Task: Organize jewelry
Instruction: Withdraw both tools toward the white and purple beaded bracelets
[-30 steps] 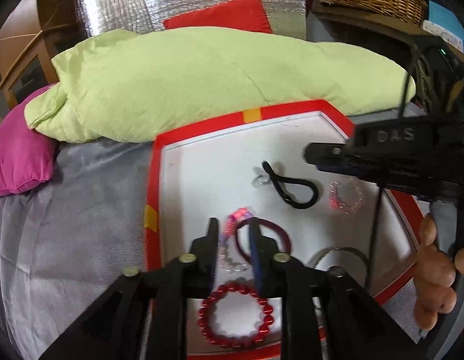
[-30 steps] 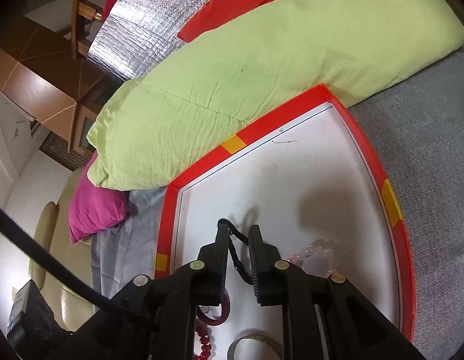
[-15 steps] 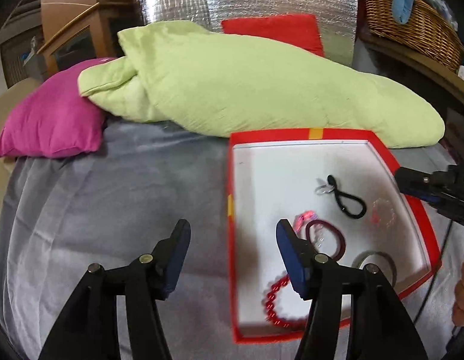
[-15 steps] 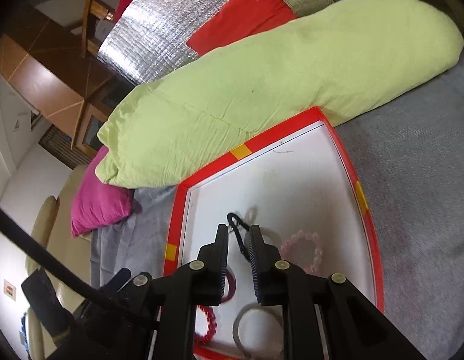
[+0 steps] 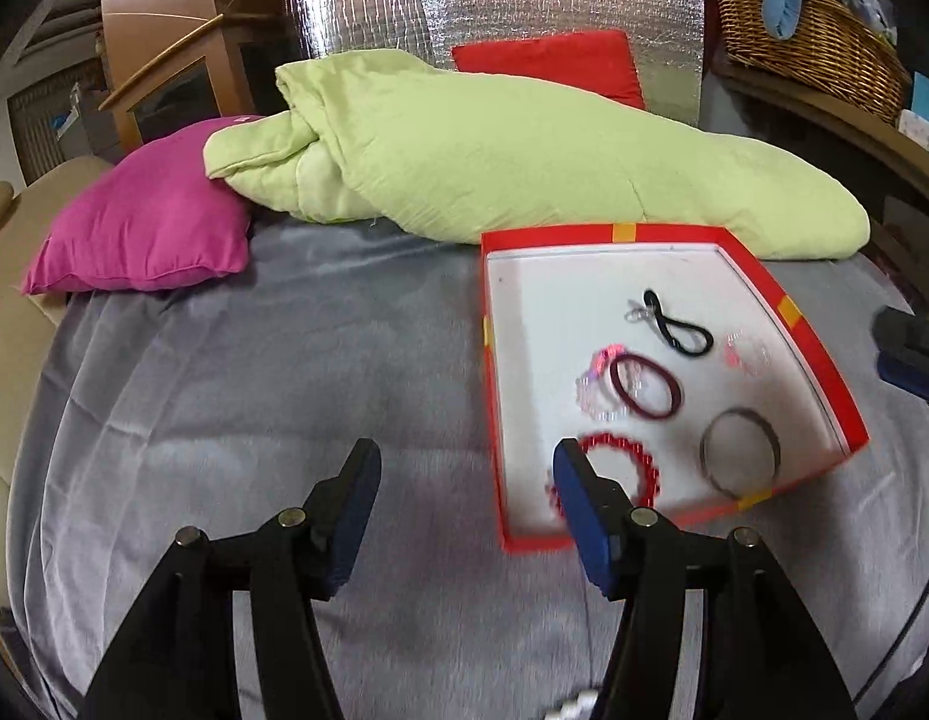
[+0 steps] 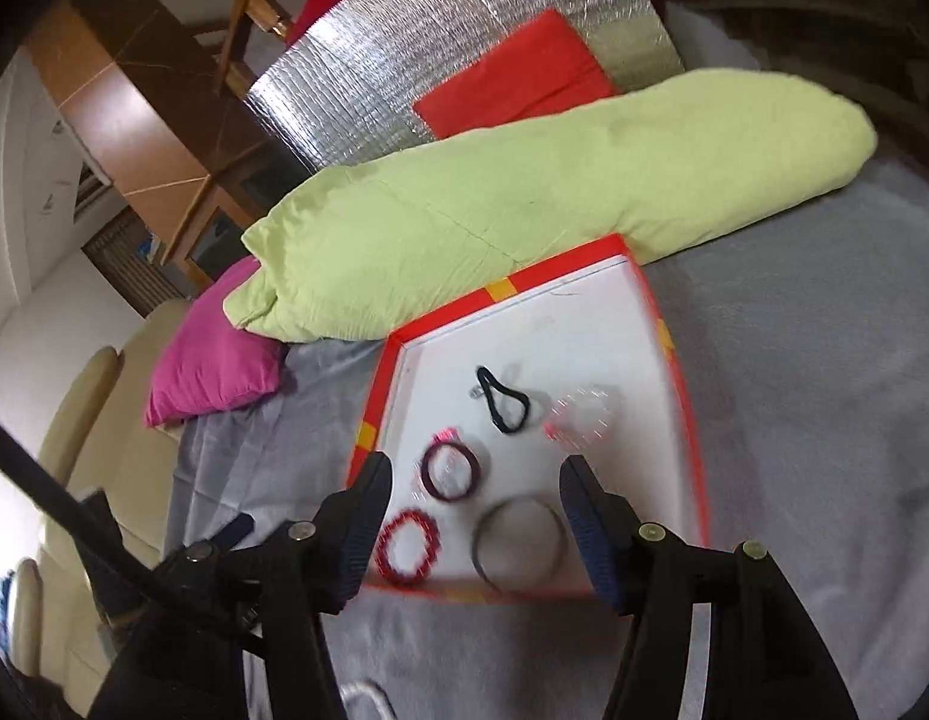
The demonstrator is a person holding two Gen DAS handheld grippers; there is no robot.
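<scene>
A red-rimmed white tray [image 5: 608,234] lies on the grey bedspread. It holds a black hair tie [image 5: 680,327], a dark red ring [image 5: 647,387], a red bead bracelet [image 5: 620,456], a grey bangle [image 5: 739,450] and two pale pink bead bracelets [image 5: 743,354]. My left gripper [image 5: 464,456] is open and empty, astride the tray's near left rim. My right gripper [image 6: 476,471] hangs back from the tray's near edge. Its jaws are opening with nothing between them. The hair tie [image 6: 506,399], ring [image 6: 449,471] and bangle [image 6: 518,543] lie beyond it.
A light green duvet [image 5: 524,162] lies against the tray's far side. A magenta pillow [image 5: 146,228] sits at the left and a red cushion [image 5: 548,60] leans on silver foil behind. A wicker basket [image 5: 806,24] stands at the back right.
Both grippers drew back from the tray and opened. The right one let go of the black hair tie. The left one released the beaded bracelet beside the dark red ring.
</scene>
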